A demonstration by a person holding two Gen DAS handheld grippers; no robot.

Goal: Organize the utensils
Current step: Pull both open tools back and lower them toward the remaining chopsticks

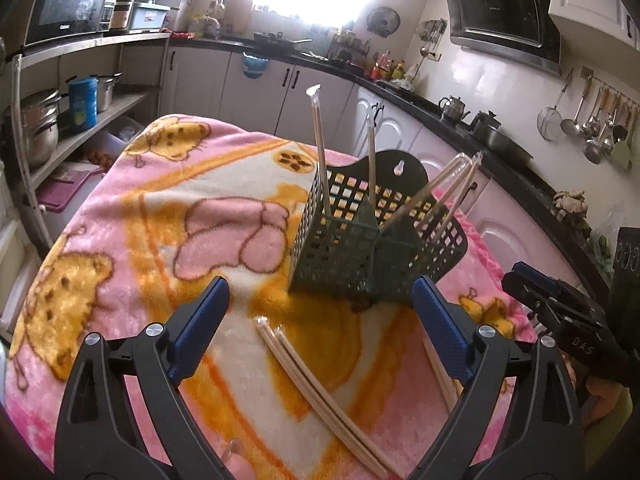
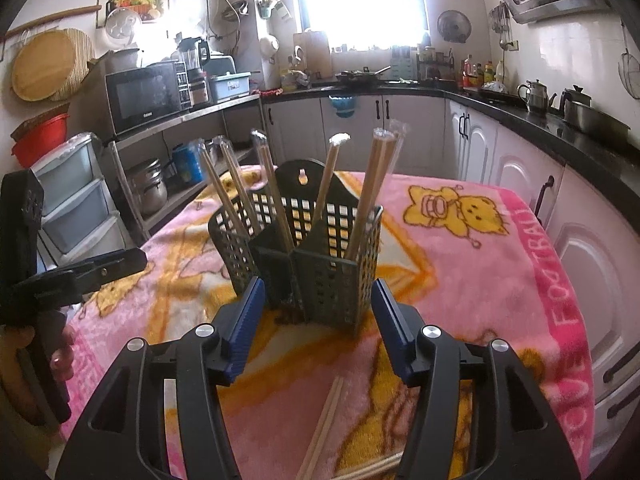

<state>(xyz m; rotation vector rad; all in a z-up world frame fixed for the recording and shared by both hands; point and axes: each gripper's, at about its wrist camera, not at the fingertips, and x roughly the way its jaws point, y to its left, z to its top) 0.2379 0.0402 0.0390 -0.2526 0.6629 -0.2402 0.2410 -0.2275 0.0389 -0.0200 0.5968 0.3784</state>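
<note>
A dark green slotted utensil basket [image 1: 344,256] stands on the pink blanket with several wrapped chopstick pairs [image 1: 322,160] upright in its compartments. One wrapped pair [image 1: 320,388] lies flat on the blanket between the fingers of my left gripper [image 1: 320,286], which is open and empty. A second loose pair [image 1: 440,376] lies by its right finger. My right gripper [image 2: 318,285] is open just before the basket [image 2: 332,276], holding nothing. A loose pair [image 2: 324,420] lies under it. Each gripper shows at the edge of the other view: the right gripper [image 1: 520,284] and the left gripper [image 2: 132,260].
The pink cartoon blanket [image 2: 500,280] covers the table. A shelf rack with pots [image 1: 40,128] and a microwave [image 2: 144,96] stands to the left. White cabinets under a black counter [image 2: 560,128] run close along the right. Plastic drawers [image 2: 76,208] stand at the left.
</note>
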